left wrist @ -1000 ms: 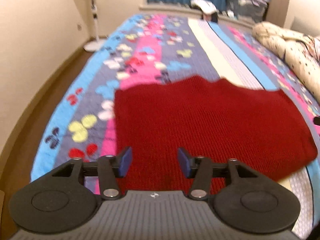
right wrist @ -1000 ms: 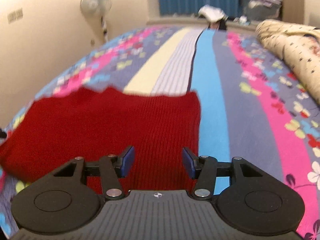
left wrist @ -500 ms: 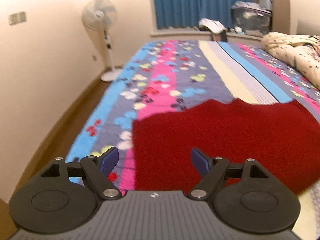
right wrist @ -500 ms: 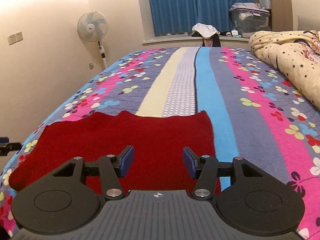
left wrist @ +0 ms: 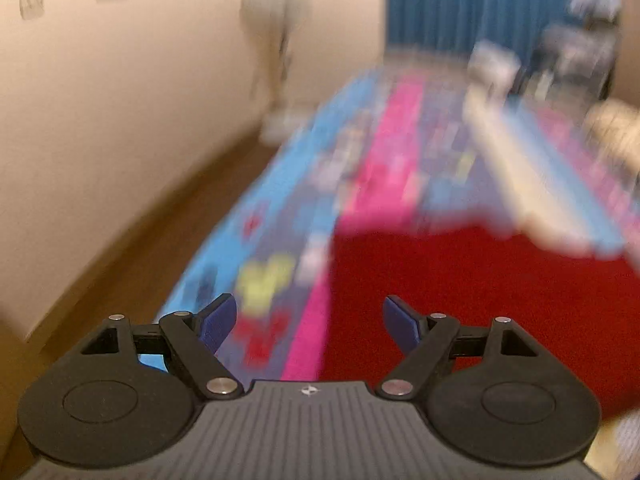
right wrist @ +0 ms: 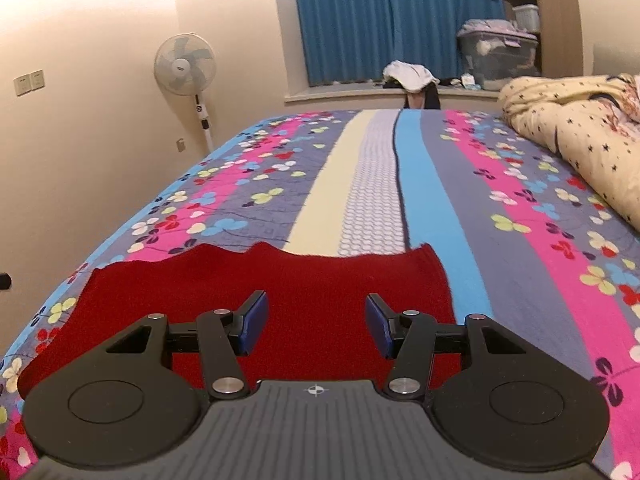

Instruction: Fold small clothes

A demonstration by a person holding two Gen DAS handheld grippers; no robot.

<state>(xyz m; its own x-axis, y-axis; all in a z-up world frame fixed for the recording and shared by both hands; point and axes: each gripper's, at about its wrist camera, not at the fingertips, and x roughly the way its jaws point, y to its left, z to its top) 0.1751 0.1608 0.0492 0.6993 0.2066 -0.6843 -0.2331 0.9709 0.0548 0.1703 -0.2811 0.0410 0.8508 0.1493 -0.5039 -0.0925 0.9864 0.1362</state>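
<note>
Both units empty: left gripper (left wrist: 310,322) wide open, right gripper (right wrist: 316,326) partly open, poised above the flat red garment (right wrist: 280,292) on the bed (right wrist: 500,240), apparently between folds.

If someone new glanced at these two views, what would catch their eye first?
Most likely the red knitted garment, lying flat on the near part of the bright striped, flower-printed bedspread. Both the left gripper and the right gripper hang over it with jaws apart and nothing between them. Beyond, a cream star-print quilt is bunched at the bed's right edge.
</note>
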